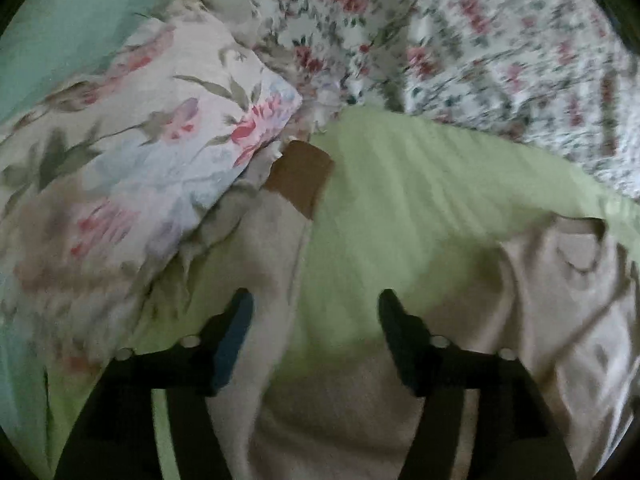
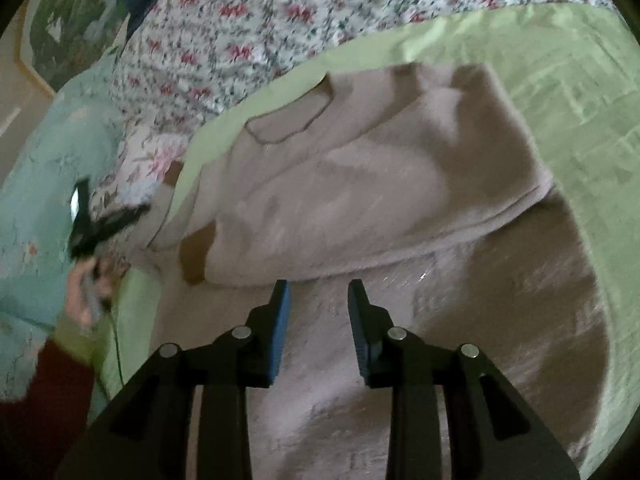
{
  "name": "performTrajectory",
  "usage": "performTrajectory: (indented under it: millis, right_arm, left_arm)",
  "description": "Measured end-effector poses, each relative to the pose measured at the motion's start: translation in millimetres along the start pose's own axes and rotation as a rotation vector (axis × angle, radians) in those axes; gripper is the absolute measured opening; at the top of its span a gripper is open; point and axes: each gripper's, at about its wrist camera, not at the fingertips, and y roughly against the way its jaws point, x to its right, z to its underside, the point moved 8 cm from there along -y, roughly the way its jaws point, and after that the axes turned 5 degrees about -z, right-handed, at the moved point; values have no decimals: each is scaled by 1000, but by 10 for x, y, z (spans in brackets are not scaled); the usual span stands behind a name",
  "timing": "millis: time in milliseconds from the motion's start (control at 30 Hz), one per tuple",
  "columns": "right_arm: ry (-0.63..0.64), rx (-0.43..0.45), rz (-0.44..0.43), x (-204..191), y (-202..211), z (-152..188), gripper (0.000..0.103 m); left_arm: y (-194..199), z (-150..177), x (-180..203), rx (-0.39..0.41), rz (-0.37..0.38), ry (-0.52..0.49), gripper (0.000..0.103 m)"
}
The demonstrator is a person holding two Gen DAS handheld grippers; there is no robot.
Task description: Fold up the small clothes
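Spread over the bed, a green sheet (image 2: 560,92) gives a flat base for the beige sweater (image 2: 360,184), lying with one side doubled over. Both the left hand-held gripper (image 1: 316,320) and right hand-held gripper (image 2: 318,312) hover above it, parted and empty, likely between folds.

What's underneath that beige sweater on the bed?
The beige sweater lies on a light green sheet, which shows around its edges. Whatever is directly beneath the sweater's middle is covered and cannot be seen.
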Motion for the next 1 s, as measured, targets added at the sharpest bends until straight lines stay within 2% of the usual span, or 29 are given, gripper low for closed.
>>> performTrajectory:
  millis: [100,167,233,300,400,533,633,733,900,1000]
  right_arm:
    - [-9,-24,4,34,-69,40,31]
    - [-12,-36,3,70,-64,95,31]
    - [-15,-47,7,93,-92,108,31]
    - [-21,-51,10,78,-155,78,31]
    - [-21,-47,9,89,-150,81,31]
    - [-21,-23,-9,34,-93,76,31]
    - [-19,-12,-22,7,-31,88,31]
    - [-21,0,-27,-5,33,96,31]
    - [-43,34,-26,47,168,110,31]
    - [-67,47,-18,138,235,114,31]
  left_arm:
    - [-370,-100,-57,-58,-44,-2,77]
    - [-603,-86,-110,-101,-59,14,76]
    - [-718,-95,-151,-108,-48,34,60]
    - [-718,-116,-208,-94,-51,58,23]
    - [-582,-114,-303,-60,11,136,11]
    - [-121,-60,-222,29,108,185,9]
    - [278,-25,13,102,180,184,8]
    - [687,12,405,159,274,172,8]
    - [1221,165,1417,210,440,91,8]
    - [1455,381,2109,221,514,-1,8]
